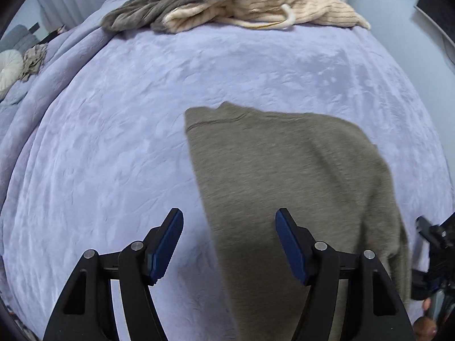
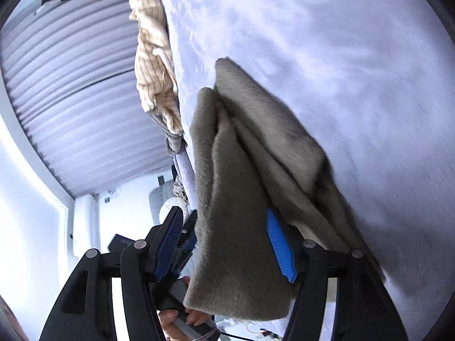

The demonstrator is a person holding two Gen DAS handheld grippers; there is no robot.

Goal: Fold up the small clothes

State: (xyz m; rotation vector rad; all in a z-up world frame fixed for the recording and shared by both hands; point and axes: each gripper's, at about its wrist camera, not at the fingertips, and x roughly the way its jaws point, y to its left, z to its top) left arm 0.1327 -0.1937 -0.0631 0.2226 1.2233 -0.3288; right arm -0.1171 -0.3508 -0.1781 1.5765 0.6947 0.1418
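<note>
While the left claw [image 1: 229, 244] tilts steeply down, parted, empty above the bed [image 1: 113, 142], right claw [image 2: 224, 244] nearly level, parted, grey garment [image 2: 227, 199] draped loose between.

Bedroom: lavender-covered bed [image 1: 113, 142]

The grey garment [image 1: 284, 184] is smeared by motion blur in both views, its near end runs off the bottom edge of the left wrist view, and the right finger of the left gripper [image 1: 229, 228] covers part of it. Beside the garment at the right edge of that view, the right gripper [image 1: 435, 244] is cut off, so its jaws cannot be made out there. In the right wrist view the garment hides most of the left gripper [image 2: 187, 244] and the hand [image 2: 182, 322] holding it, and the bedspread [image 2: 369, 113] beyond the garment is streaked with blur.
</note>
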